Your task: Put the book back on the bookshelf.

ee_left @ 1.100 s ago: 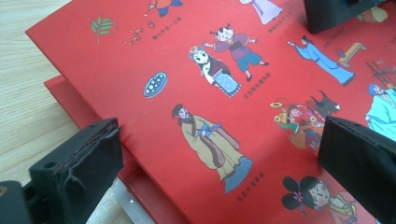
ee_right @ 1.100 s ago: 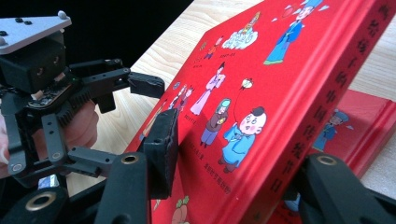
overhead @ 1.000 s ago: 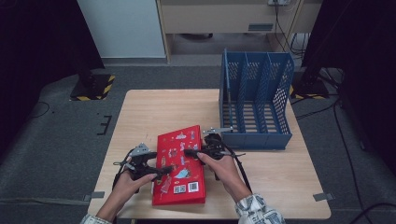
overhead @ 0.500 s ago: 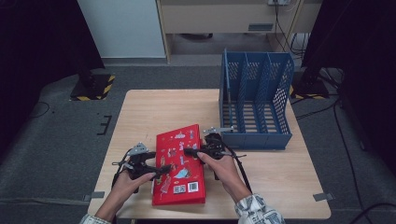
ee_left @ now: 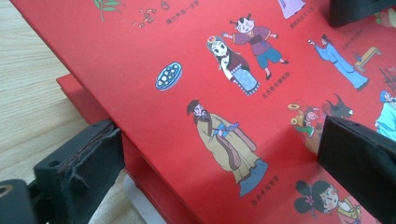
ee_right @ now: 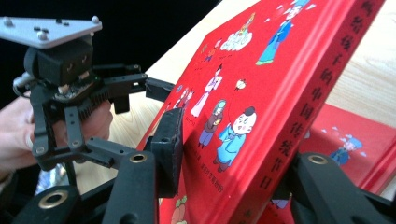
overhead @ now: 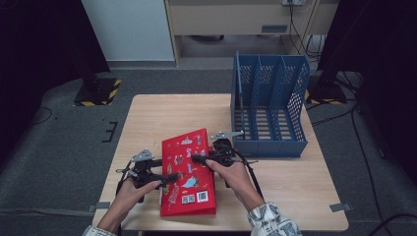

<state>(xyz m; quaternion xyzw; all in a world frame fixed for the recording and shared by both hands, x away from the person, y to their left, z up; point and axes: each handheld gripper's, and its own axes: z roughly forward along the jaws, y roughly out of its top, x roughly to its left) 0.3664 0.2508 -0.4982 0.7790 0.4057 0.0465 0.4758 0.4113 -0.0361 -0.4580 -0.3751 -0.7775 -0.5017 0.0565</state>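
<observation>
A red picture book (overhead: 187, 172) lies at the table's front, and its near edge is tilted up off a second red book (ee_right: 355, 135) beneath it. My right gripper (ee_right: 238, 158) is shut on the spine edge of the raised book (ee_right: 261, 84), one pad on the cover and the other behind the back. In the high view my right gripper (overhead: 199, 158) sits at the book's right side. My left gripper (ee_left: 222, 140) stands open at the book's left edge. One of its jaws is beside the edge and the other over the cover (ee_left: 187, 79). The left gripper (ee_right: 140, 119) faces the right one, with its fingers spread.
A blue slotted file rack (overhead: 270, 142) stands at the right rear of the wooden table (overhead: 162, 113), just beyond my right hand. Bare tabletop lies behind the books and to their left. Dark floor surrounds the table.
</observation>
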